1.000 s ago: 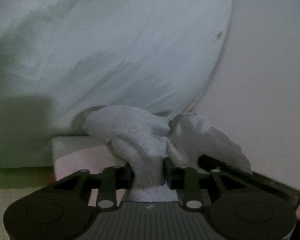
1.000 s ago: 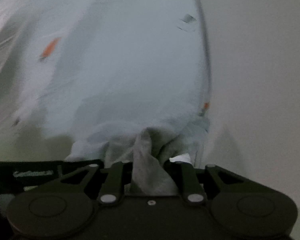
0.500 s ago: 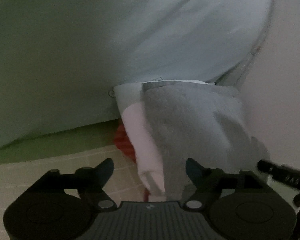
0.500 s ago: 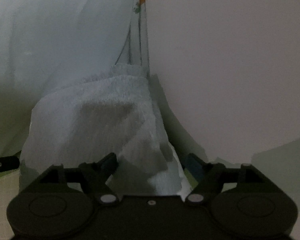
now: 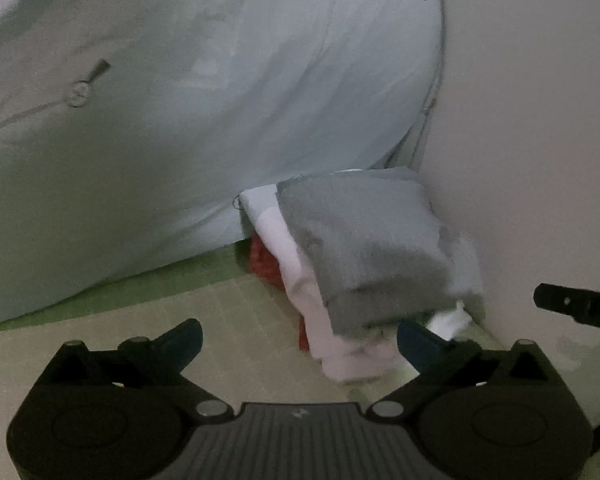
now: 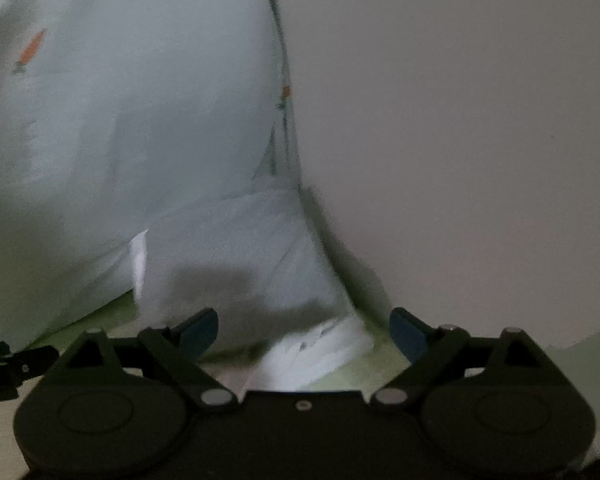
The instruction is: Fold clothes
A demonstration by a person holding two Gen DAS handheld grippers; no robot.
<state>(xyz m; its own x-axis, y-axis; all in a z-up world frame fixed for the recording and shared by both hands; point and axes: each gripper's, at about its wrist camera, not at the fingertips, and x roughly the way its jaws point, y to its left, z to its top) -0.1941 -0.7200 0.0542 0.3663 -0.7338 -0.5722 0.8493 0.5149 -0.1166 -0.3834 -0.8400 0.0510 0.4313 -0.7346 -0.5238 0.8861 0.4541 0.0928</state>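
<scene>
1. My left claw (image 5: 298, 338) is opening, jaws spread wide with nothing pinched; its right finger sits just at the near edge of the folded stack.
2. My right claw (image 6: 304, 330) is opening too, and it grips nothing; white cloth lies between and beyond its fingers without the pads pressing it.
3. The stack (image 5: 364, 256) sits right of centre in the left view, a grey towel on top, pink cloth (image 5: 300, 280) and something red (image 5: 266, 260) beneath, on a green mat (image 5: 140, 304) against the wall (image 5: 532, 140).
4. A pale sheet (image 5: 180, 100) fills the upper left.
5. I judge the towel soft, light and limp: it will sag and unfold if lifted by one corner, so I would take two corners of a folded edge.
</scene>
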